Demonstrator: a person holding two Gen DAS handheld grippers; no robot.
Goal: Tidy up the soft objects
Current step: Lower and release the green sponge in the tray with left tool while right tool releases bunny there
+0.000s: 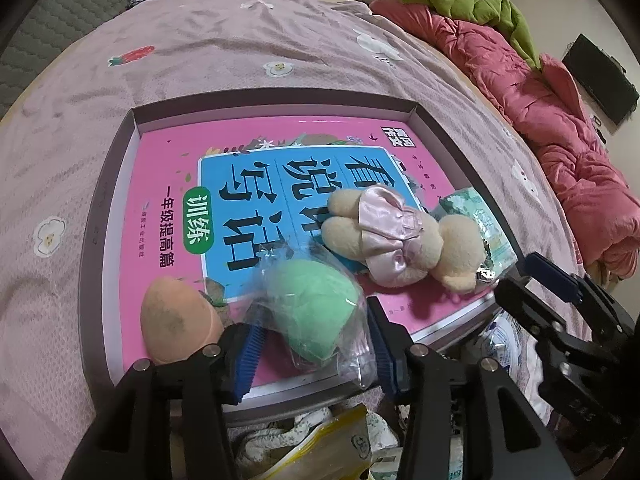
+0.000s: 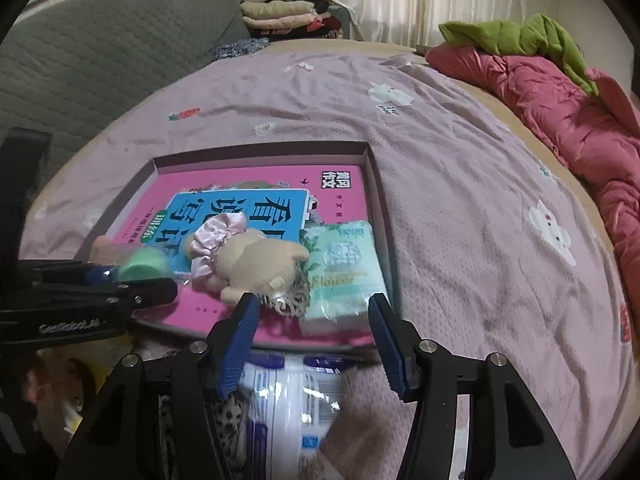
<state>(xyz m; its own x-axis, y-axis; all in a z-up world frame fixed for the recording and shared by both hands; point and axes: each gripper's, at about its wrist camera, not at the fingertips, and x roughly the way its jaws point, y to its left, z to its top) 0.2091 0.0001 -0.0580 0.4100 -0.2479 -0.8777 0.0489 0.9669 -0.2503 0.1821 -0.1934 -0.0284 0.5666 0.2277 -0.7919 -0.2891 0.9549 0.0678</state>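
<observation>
A shallow box (image 1: 105, 208) lies on the bed with a pink book (image 1: 160, 160) flat inside it. On the book rest an orange sponge (image 1: 178, 326), a green sponge in a clear bag (image 1: 316, 308), a plush bear in a pink dress (image 1: 400, 236) and a tissue pack (image 1: 476, 208). My left gripper (image 1: 316, 354) is open around the bagged green sponge, with a gap at its left pad. My right gripper (image 2: 312, 344) stands open at the box's near edge, just short of the tissue pack (image 2: 344, 268) and the bear (image 2: 248, 260). Nothing is between its pads.
The box sits on a mauve bedspread (image 2: 460, 200). A red quilt (image 2: 560, 112) with a green garment (image 2: 520, 36) lies along the right. A grey padded surface (image 2: 100, 52) and folded clothes (image 2: 280, 16) are at the back left. Plastic packets (image 2: 288, 400) lie below the box's near edge.
</observation>
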